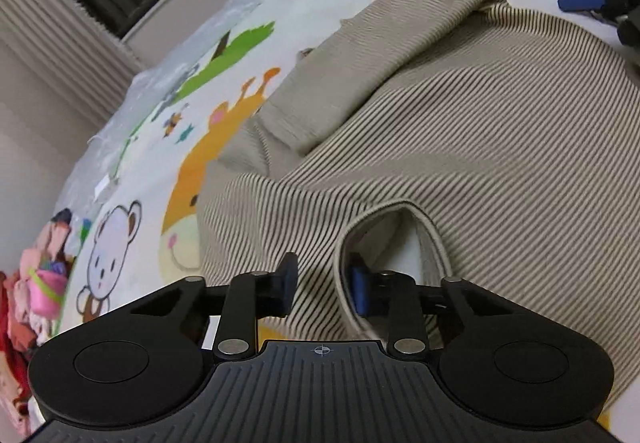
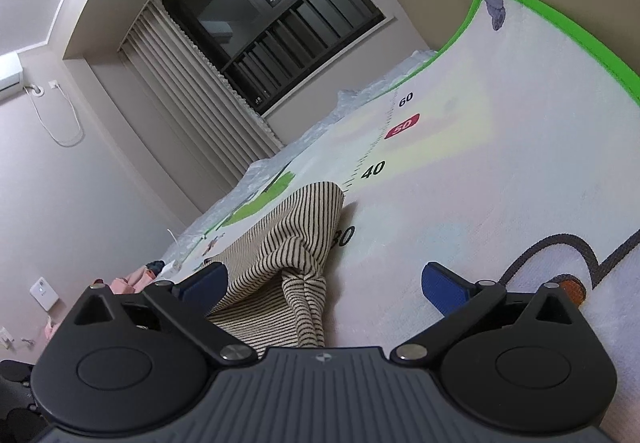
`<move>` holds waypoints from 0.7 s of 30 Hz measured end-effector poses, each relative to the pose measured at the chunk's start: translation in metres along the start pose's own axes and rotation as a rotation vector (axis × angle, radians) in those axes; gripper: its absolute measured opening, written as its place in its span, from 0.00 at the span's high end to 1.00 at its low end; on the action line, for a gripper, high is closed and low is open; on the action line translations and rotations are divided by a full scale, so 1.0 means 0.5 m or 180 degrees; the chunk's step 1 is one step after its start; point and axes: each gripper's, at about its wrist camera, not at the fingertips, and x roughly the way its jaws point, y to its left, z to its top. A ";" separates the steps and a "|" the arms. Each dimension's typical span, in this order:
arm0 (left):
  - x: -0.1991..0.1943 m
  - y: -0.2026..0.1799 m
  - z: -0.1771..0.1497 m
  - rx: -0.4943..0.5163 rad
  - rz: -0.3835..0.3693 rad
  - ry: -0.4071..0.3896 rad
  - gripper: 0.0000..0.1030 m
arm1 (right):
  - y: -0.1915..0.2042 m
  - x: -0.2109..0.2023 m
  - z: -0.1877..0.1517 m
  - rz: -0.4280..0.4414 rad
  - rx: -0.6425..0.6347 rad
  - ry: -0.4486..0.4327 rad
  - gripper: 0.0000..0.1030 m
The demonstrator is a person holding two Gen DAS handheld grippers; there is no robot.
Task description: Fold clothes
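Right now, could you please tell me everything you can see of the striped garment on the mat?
The striped garment is a soft ribbed knit, beige with thin dark stripes, lying rumpled on the cartoon-printed play mat. A plain beige sleeve is folded across its upper part. A beige-trimmed edge near the camera curls up into a loop; the left gripper straddles that fabric, one finger inside the loop. In the right wrist view a bunched corner lies between the right gripper's wide-open fingers.

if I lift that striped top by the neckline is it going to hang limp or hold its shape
Probably limp: the striped top already lies in soft folds and its corner bunches in the right wrist view. It looks like thin ribbed knit, so likely light. The neckline curls over the left gripper, so it may stretch.
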 end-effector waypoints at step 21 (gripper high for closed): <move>-0.091 0.274 0.309 -0.2844 -0.1255 -0.1329 0.94 | -0.012 -0.008 0.000 0.0154 0.0176 -0.0101 0.00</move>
